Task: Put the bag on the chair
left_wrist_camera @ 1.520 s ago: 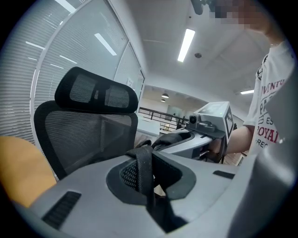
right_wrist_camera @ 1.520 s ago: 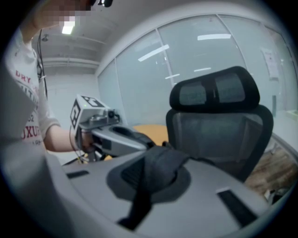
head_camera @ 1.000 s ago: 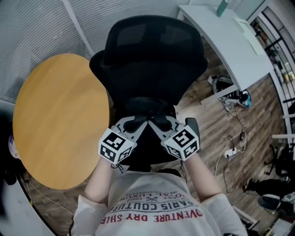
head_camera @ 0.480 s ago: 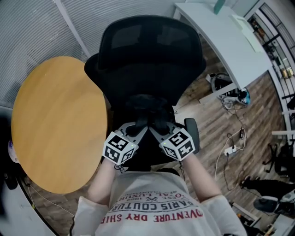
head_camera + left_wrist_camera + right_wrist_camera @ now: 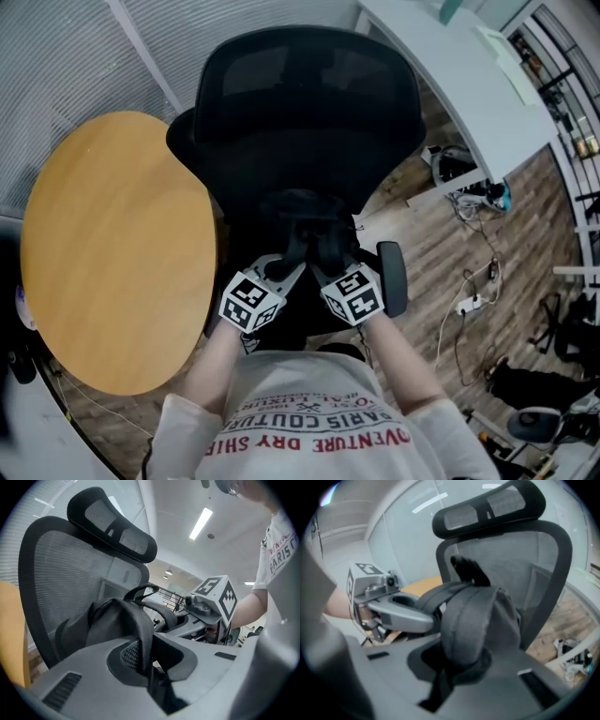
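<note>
- A round wooden table (image 5: 112, 244) stands at the far left, its edge just beside the chair.
- The left gripper (image 5: 291, 255) has its jaws pinched almost together on a thin black strap (image 5: 142, 634) of the bag. The strap runs up out of the narrow gap between the jaws and into the bag's body.
- The bag (image 5: 305, 220) is black and hangs from both grippers over the seat, close in front of the backrest. Whether its bottom touches the seat cannot be told.
- The chair (image 5: 309, 94) is a black mesh office chair with a headrest (image 5: 112, 522) on top, and it faces the person.
- The right gripper (image 5: 322, 255) has its jaws fully closed on a wide padded strap (image 5: 466, 620), which loops up and over from between them. The two grippers sit side by side, tips close together at the bag.
- An armrest (image 5: 394, 277) of the chair lies just right of the right gripper.
- A white desk (image 5: 469, 84) stands at the upper right.
- Cables and a power strip (image 5: 466, 305) lie on the wooden floor (image 5: 441, 244) below the desk.
</note>
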{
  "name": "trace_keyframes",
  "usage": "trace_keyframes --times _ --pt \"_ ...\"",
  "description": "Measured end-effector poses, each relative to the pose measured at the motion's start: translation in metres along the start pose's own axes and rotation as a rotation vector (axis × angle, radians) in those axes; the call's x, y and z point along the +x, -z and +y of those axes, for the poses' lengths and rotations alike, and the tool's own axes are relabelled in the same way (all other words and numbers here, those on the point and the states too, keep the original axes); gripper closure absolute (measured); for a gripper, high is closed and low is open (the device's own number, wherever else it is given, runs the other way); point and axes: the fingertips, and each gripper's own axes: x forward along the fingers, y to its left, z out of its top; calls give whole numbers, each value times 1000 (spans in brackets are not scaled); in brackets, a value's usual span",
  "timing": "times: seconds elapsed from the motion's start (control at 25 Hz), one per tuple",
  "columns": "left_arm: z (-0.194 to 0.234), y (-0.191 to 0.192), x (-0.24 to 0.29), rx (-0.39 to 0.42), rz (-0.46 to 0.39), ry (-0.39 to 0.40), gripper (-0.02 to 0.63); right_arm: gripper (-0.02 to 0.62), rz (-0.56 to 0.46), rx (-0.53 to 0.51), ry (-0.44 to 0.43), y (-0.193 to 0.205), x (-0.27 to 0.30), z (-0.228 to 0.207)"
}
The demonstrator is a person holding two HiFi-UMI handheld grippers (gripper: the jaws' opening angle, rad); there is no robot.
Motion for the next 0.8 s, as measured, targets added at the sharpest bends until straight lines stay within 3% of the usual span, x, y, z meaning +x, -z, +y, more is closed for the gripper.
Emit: trace_keyframes --times 0.24,0.4,0.48,0.6,0.64,0.8 --pt "17 22 16 -50 46 -11 548 566 40 28 -2 16 21 -12" --pt "12 26 19 -75 47 26 548 563 2 47 -23 19 22 -12" --pt "14 27 21 -79 40 8 541 487 -12 74 -15 20 21 -17" --pt "27 29 19 -104 6 -74 427 380 -18 118 28 20 18 -30" --pt "29 30 17 -110 3 -95 399 359 -21 124 42 19 16 -32" --pt "26 30 17 -88 21 -106 388 347 -41 129 98 11 6 -41"
